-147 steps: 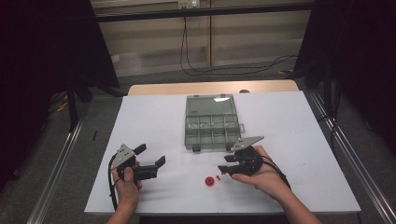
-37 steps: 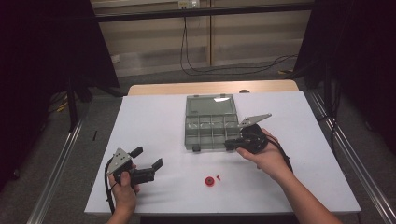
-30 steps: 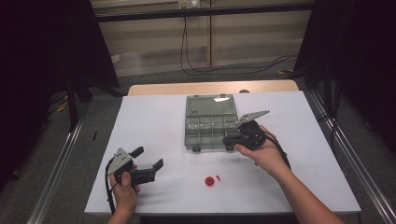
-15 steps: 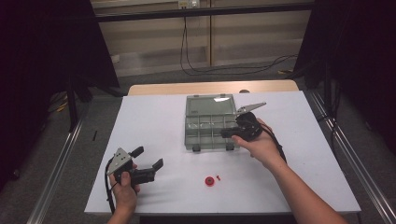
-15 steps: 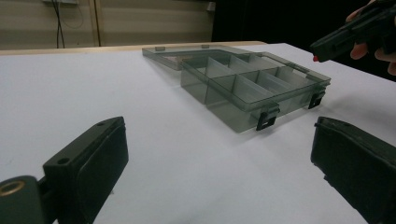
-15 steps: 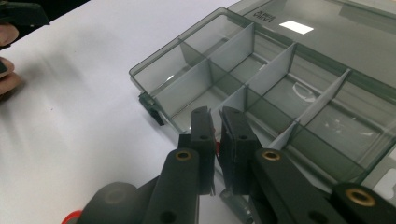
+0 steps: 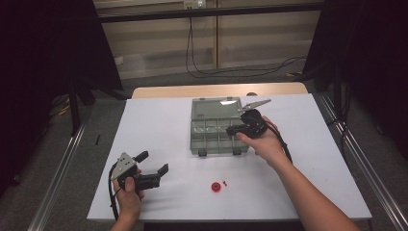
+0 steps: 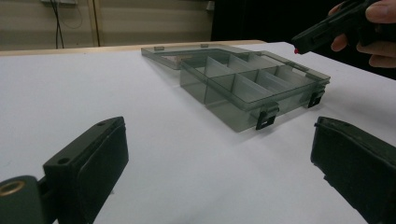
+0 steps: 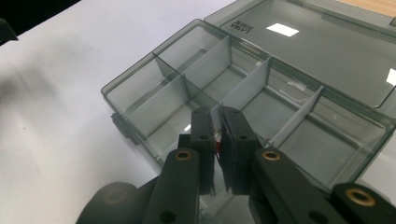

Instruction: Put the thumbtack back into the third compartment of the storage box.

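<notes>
A clear grey compartment box (image 7: 217, 150) lies open in the middle of the white table, lid (image 7: 216, 108) folded back. My right gripper (image 7: 231, 131) hovers over the box's right-hand compartments (image 9: 261, 112), shut on a small red part (image 9: 216, 145) that peeks out between its pads. From the left gripper view that red part (image 8: 296, 50) shows at the right gripper's tip, above the box (image 8: 233, 114). My left gripper (image 7: 153, 162) rests at the front left of the table, open with nothing between its jaws (image 8: 219, 154).
A red disc (image 7: 216, 186) and a tiny red piece (image 7: 224, 183) lie on the table in front of the box. The table's edges are bounded by metal rails (image 7: 62, 163) left and right.
My right gripper has moved from the box's front right corner farther back and over its compartments, still shut. The left gripper has stayed put.
</notes>
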Available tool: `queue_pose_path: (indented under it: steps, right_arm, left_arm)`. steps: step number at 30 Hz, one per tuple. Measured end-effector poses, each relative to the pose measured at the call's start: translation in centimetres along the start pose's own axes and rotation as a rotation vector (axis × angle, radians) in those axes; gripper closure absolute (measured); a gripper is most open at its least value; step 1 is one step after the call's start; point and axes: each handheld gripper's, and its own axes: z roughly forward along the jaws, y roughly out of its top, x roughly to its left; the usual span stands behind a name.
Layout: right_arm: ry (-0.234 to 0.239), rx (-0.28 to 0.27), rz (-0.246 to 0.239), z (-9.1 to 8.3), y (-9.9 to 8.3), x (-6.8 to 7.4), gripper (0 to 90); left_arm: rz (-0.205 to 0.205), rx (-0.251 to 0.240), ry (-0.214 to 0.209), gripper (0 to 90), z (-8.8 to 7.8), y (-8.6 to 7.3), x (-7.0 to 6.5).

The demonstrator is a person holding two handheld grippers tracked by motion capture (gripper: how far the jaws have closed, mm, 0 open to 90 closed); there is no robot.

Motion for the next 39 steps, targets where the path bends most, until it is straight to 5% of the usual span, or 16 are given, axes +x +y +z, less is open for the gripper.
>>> queue_pose_path:
  steps: [31, 39]
  right_arm:
    - [-0.086, 0.031, 0.045, 3.6, 1.3, -2.2, 83.1]
    - [-0.099, 0.033, 0.050, 4.0, 1.4, -2.3, 63.5]
  left_arm:
    - [0.008, -0.005, -0.001, 4.2, 0.0, 0.0, 0.0]
    - [0.006, -0.007, -0.004, 4.1, 0.0, 0.0, -0.1]
